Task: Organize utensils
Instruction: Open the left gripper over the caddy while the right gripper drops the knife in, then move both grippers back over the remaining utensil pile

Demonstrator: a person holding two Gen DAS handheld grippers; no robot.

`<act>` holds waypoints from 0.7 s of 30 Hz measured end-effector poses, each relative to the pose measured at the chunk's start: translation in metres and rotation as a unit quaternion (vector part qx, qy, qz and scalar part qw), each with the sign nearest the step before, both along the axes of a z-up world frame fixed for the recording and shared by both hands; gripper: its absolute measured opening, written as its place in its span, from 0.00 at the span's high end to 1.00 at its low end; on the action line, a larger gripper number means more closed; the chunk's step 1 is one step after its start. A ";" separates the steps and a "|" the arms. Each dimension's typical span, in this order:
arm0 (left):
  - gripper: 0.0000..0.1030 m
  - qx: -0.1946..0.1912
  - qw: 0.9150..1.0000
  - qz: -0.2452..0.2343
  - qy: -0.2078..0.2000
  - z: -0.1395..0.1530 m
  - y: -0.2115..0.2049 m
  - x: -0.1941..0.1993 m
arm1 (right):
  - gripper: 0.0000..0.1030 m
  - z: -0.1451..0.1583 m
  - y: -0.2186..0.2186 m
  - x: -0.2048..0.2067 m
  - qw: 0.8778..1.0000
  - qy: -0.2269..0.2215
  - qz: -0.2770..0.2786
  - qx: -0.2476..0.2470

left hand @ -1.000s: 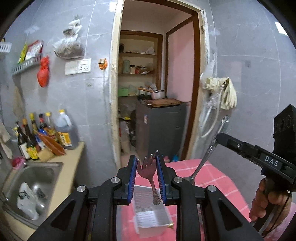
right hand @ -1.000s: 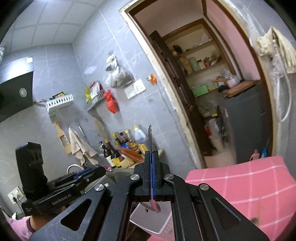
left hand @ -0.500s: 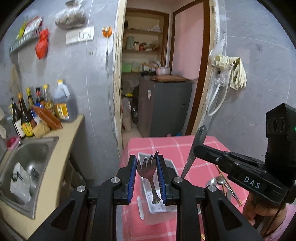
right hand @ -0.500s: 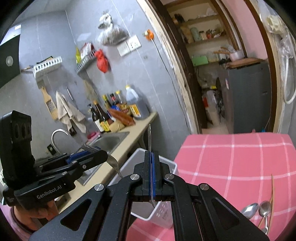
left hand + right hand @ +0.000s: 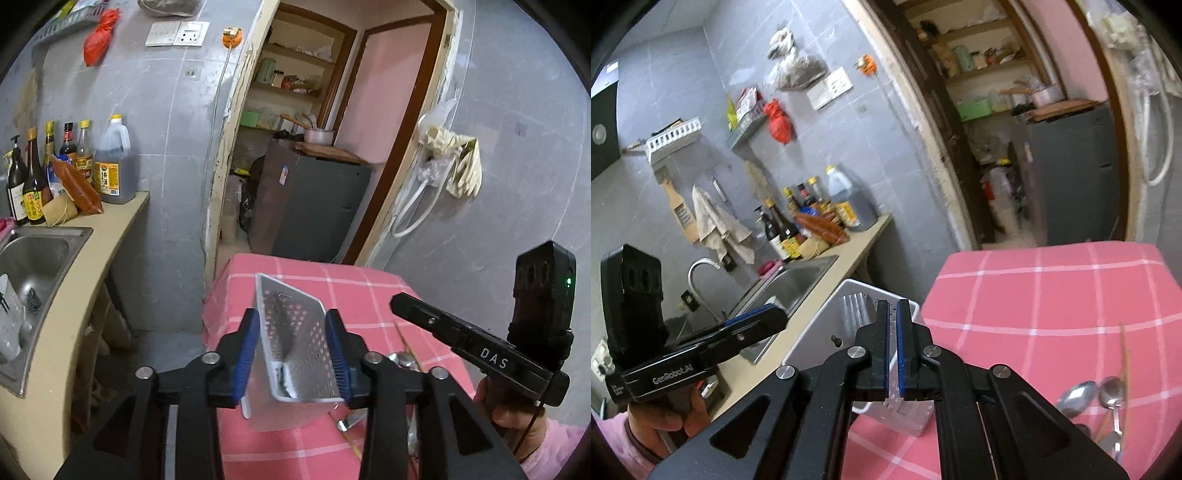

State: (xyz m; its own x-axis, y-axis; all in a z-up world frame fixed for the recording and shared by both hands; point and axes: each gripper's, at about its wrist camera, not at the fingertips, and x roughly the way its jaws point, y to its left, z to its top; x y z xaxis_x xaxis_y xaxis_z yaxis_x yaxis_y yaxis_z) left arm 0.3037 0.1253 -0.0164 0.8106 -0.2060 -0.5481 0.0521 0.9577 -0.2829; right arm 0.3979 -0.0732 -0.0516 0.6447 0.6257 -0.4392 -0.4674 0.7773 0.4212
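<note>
White plastic basket with holes [image 5: 295, 343] right under the left gripper [image 5: 291, 332], jaws just spreading with nothing pinched, silver fork [image 5: 855, 308] inside, right gripper [image 5: 893, 317] nearly pressed together, empty

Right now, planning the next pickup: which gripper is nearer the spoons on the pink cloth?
Right. The right gripper hangs over the basket just left of the spoons; the left gripper sits farther left.

Black claws [image 5: 290, 350], blue pads, pink sleeves [image 5: 561, 446]
</note>
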 end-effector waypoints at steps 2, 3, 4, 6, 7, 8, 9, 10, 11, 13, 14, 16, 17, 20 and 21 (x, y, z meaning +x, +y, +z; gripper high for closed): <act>0.56 -0.008 1.000 0.003 -0.014 0.002 -0.002 -0.005 | 0.95 0.005 -0.012 -0.009 1.000 -0.013 -0.022 -0.005; 0.53 -0.009 1.000 0.006 -0.021 0.003 -0.005 -0.007 | 0.89 0.007 -0.019 -0.013 0.999 -0.019 -0.033 -0.008; 0.50 -0.008 0.999 0.009 -0.030 0.005 -0.008 -0.011 | 0.76 0.010 -0.027 -0.020 0.998 -0.028 -0.049 -0.013; 0.37 -0.003 0.999 0.013 -0.049 0.008 -0.015 -0.018 | 0.62 0.016 -0.042 -0.031 0.996 -0.046 -0.073 -0.017; 0.34 0.000 0.998 0.015 -0.060 0.010 -0.020 -0.022 | 0.60 0.022 -0.048 -0.034 0.995 -0.054 -0.084 -0.019; 0.28 0.002 0.997 0.015 -0.069 0.012 -0.025 -0.025 | 0.59 0.025 -0.055 -0.039 0.993 -0.061 -0.095 -0.024; 0.23 0.006 0.997 0.017 -0.080 0.014 -0.031 -0.030 | 0.56 0.028 -0.062 -0.045 0.991 -0.068 -0.107 -0.032; 0.20 0.009 0.996 0.018 -0.086 0.015 -0.035 -0.033 | 0.50 0.030 -0.067 -0.048 0.990 -0.072 -0.115 -0.036; 0.15 0.011 0.995 0.019 -0.094 0.015 -0.039 -0.036 | 0.46 0.033 -0.075 -0.054 0.988 -0.080 -0.127 -0.041; 0.05 0.014 0.994 0.029 -0.108 0.016 -0.049 -0.044 | 0.31 0.038 -0.088 -0.065 0.984 -0.094 -0.147 -0.046; 0.02 0.016 0.993 0.033 -0.114 0.015 -0.051 -0.047 | 0.29 0.040 -0.095 -0.071 0.981 -0.102 -0.158 -0.051; 0.01 0.019 0.991 0.040 -0.129 0.014 -0.060 -0.055 | 0.22 0.043 -0.106 -0.083 0.976 -0.114 -0.176 -0.062; 0.01 0.022 0.989 0.041 -0.138 0.013 -0.065 -0.059 | 0.20 0.044 -0.112 -0.089 0.973 -0.120 -0.183 -0.068; 0.00 0.028 0.987 0.041 -0.154 0.010 -0.075 -0.068 | 0.05 0.046 -0.123 -0.102 0.966 -0.136 -0.200 -0.087; 0.00 0.030 0.987 0.041 -0.155 0.008 -0.079 -0.070 | 0.01 0.046 -0.126 -0.106 0.965 -0.140 -0.202 -0.092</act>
State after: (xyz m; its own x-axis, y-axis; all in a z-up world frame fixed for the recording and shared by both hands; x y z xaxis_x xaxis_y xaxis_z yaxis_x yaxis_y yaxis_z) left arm 0.2338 0.0465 -0.0084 0.9537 -0.1066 -0.2813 0.0477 0.9769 -0.2084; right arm 0.2921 -0.1993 -0.0058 0.9294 0.2257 -0.2922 -0.1855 0.9697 0.1591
